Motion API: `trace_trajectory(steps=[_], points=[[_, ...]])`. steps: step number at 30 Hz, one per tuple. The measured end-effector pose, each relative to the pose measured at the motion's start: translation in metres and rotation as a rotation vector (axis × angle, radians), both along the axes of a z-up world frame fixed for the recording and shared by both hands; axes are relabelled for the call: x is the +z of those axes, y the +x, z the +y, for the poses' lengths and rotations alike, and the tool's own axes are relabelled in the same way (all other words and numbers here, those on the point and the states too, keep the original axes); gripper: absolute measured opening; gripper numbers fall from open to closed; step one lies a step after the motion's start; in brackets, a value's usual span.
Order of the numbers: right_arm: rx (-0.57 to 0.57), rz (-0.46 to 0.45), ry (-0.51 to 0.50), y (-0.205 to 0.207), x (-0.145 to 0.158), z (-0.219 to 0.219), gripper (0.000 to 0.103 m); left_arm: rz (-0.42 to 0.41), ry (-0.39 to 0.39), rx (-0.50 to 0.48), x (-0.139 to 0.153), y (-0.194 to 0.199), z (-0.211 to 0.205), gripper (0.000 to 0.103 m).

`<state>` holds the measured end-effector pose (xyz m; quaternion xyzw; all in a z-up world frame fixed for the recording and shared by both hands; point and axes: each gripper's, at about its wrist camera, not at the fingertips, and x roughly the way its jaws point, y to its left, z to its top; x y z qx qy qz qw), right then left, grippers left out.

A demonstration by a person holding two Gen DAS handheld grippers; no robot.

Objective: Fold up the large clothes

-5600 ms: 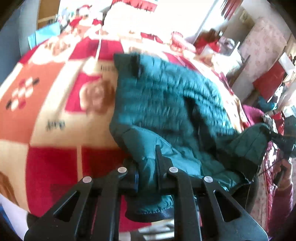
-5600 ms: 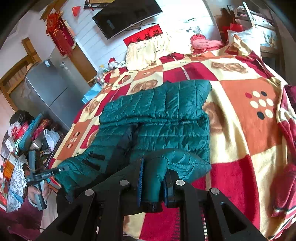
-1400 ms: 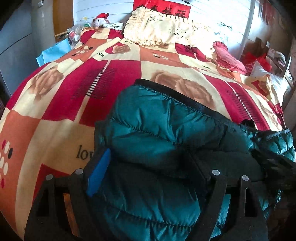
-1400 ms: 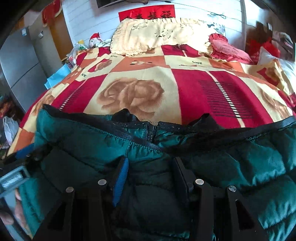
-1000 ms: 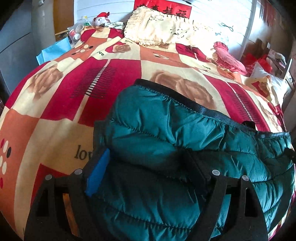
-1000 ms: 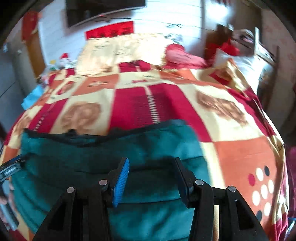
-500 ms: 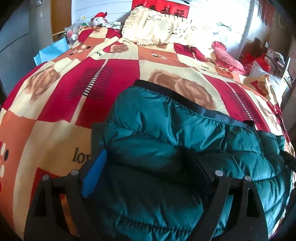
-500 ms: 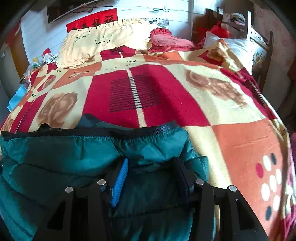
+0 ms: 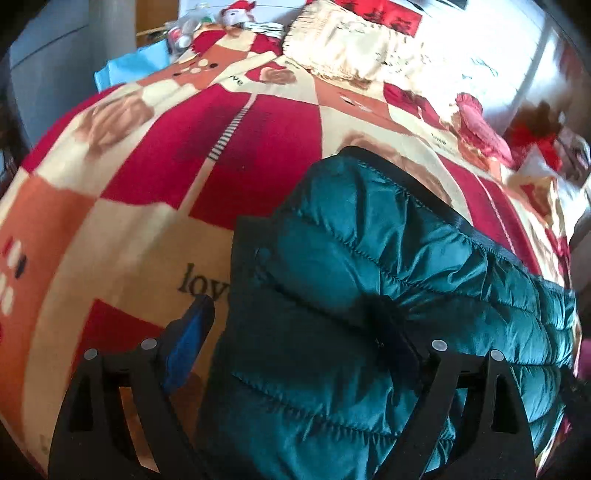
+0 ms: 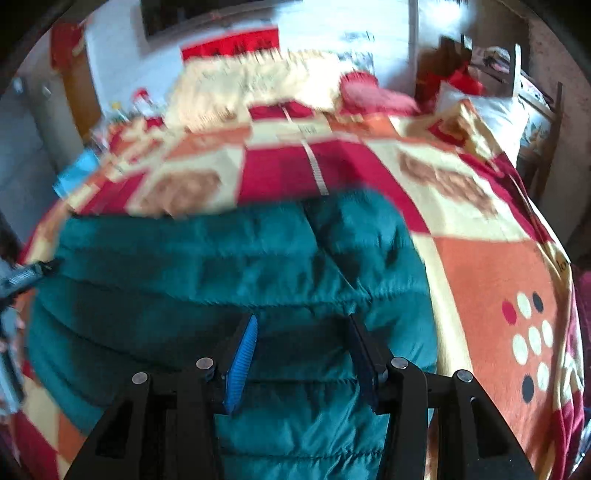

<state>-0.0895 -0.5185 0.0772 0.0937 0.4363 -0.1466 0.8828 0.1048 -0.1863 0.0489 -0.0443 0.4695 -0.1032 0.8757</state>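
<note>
The left gripper is nearest in its own view, its jaws spread wide and just now opening further. A folded edge of the teal quilted puffer jacket bulges up between them, but the blue-padded finger stands clear of the fabric, with the blanket showing in the gap. The other finger is buried in the jacket's dark folds, and contact there cannot be told.

The right gripper hangs over the same jacket, near its right-hand edge. Its jaws stand partly apart above the quilted surface, pinching nothing; this view is blurred.

The jacket lies bundled in a thick fold on the near part of the bed, on the red, orange and cream checked blanket with rose prints. Its black-trimmed hem forms the jacket's far edge.

Beyond the jacket, bare blanket runs up to a cream fringed pillow cover at the head of the bed, with a pink frilled cushion to that cover's right. Farther still, left of the pillow cover, a small red-and-white soft toy sits by the wall.
</note>
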Motion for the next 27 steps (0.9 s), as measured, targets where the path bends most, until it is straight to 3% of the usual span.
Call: trace_trajectory(steps=[5,9,11,14,18,23,27], points=[[-0.018,0.016,-0.052,0.01,-0.012,0.006,0.051,-0.01,0.035,-0.022,0.007,-0.007,-0.002,0.092],[0.006,-0.002,-0.024,-0.002,0.007,0.008,0.052,-0.054,0.031,-0.052,0.023,-0.024,0.005,0.091],[0.011,-0.027,-0.008,-0.014,0.015,0.008,0.063,-0.085,0.033,-0.068,0.031,-0.036,0.009,0.091],[-0.002,-0.049,-0.025,-0.032,0.02,0.013,0.064,-0.117,0.021,-0.089,0.036,-0.052,0.013,0.091],[-0.034,-0.026,-0.019,-0.041,0.008,0.012,0.064,-0.136,0.03,-0.114,0.034,-0.069,0.013,0.091],[-0.071,-0.019,-0.023,-0.035,-0.014,0.013,0.074,-0.12,0.046,-0.146,0.021,-0.082,0.008,0.091],[-0.048,-0.013,0.005,-0.038,-0.006,0.011,0.074,-0.113,0.029,-0.17,0.025,-0.087,0.013,0.091]])
